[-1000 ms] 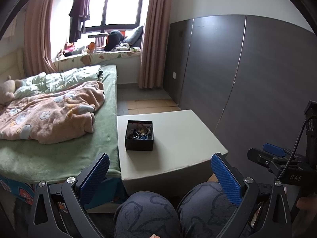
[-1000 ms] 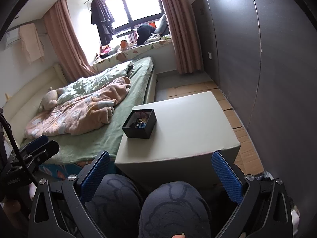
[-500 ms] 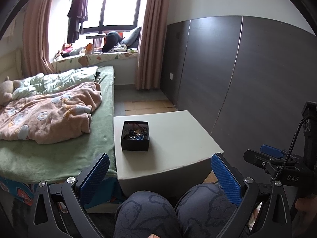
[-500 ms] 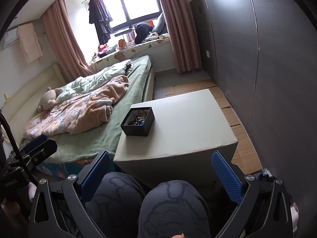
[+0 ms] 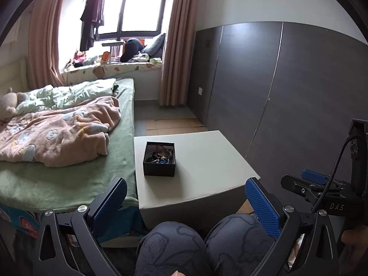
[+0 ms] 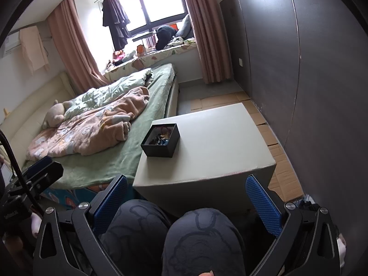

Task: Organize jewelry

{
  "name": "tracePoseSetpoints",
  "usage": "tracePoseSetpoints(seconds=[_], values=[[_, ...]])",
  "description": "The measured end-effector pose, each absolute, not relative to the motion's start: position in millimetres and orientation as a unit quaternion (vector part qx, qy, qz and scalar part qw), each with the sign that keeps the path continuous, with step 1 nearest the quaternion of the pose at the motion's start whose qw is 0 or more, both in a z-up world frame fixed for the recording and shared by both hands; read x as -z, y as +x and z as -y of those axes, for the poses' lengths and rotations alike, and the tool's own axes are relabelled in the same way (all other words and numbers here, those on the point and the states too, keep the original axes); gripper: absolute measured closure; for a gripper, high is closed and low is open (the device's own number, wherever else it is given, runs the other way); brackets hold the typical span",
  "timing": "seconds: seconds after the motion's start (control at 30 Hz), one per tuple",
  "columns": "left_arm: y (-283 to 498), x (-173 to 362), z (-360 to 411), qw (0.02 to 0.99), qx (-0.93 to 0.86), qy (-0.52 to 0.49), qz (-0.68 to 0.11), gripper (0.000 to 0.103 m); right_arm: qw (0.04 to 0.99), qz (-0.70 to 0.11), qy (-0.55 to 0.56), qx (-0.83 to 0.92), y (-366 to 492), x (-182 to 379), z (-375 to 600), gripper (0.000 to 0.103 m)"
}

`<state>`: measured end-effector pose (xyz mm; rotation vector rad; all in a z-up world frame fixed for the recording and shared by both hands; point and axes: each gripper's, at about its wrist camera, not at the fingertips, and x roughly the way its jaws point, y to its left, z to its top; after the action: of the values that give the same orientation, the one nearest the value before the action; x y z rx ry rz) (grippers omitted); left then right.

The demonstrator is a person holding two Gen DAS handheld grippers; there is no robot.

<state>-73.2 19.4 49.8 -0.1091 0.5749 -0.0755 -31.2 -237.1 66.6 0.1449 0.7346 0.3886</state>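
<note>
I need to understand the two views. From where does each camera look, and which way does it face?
Left wrist: sits on the left gripper, faces forward over the person's knees to the table; the right gripper shows at right.
Right wrist: sits on the right gripper, faces likewise; the left gripper shows at left.
Both share the black box, bed and window.

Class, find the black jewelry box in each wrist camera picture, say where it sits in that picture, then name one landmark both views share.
Left wrist view: the black jewelry box sits just left of centre, near the table's bed-side edge.
Right wrist view: the black jewelry box sits left of centre, near the table's bed-side edge.
Shared landmark: the peach blanket on the bed.
</note>
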Motion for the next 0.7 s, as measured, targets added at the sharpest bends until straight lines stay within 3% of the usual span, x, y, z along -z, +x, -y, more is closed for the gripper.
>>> tracePoseSetpoints(seconds=[0.7], values=[[-83.7, -56.1, -21.7, 0.961, 0.022, -0.06, -0.268, 0.0, 0.915, -0.352, 0.069, -0.185, -34.8, -66.9, 234.6, 0.0]])
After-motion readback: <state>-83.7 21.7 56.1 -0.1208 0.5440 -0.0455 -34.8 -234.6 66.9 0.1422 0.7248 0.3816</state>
